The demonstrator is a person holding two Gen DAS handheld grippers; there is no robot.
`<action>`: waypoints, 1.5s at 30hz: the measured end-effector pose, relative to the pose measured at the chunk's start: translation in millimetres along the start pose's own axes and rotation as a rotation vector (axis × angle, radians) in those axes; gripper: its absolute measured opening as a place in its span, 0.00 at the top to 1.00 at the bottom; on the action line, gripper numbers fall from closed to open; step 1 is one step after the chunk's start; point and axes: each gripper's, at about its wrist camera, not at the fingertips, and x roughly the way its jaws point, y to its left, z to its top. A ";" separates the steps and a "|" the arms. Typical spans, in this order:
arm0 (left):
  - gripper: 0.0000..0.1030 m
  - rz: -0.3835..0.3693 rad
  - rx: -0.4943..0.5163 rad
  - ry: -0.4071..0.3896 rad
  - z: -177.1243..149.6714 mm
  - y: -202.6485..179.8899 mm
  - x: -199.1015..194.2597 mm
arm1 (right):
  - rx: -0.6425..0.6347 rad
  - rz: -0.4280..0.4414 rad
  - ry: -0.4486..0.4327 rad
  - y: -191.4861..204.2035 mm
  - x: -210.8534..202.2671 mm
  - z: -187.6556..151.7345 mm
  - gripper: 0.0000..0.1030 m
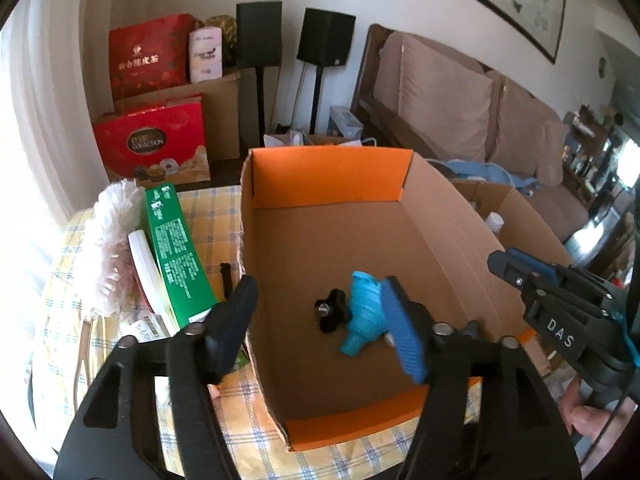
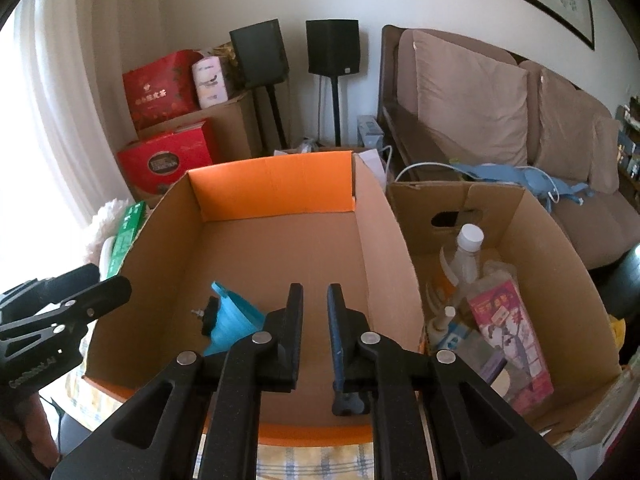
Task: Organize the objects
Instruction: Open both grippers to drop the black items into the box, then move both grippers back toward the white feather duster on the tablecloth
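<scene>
Inside cardboard box [image 1: 352, 236]: blue ribbed funnel [image 1: 362, 320] beside black knob [image 1: 334, 312].

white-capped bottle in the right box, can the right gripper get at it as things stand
Probably yes. The bottle stands upright in the open-topped box, its cap above the clutter around it, and nothing lies between it and the right gripper. The jaws look too narrow for it, so they would need to open first.
</scene>
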 end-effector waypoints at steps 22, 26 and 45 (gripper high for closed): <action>0.00 0.072 -0.024 -0.067 2.7 26.3 -28.1 | -0.010 -0.015 -0.082 11.4 -25.5 9.5 0.00; 0.00 0.086 -0.017 -0.087 2.4 28.9 -35.8 | -0.008 -0.009 -0.094 16.8 -30.3 10.0 0.00; 0.00 0.100 -0.090 -0.103 -3.3 70.1 -58.3 | -0.054 0.019 -0.114 56.7 -44.4 16.0 0.00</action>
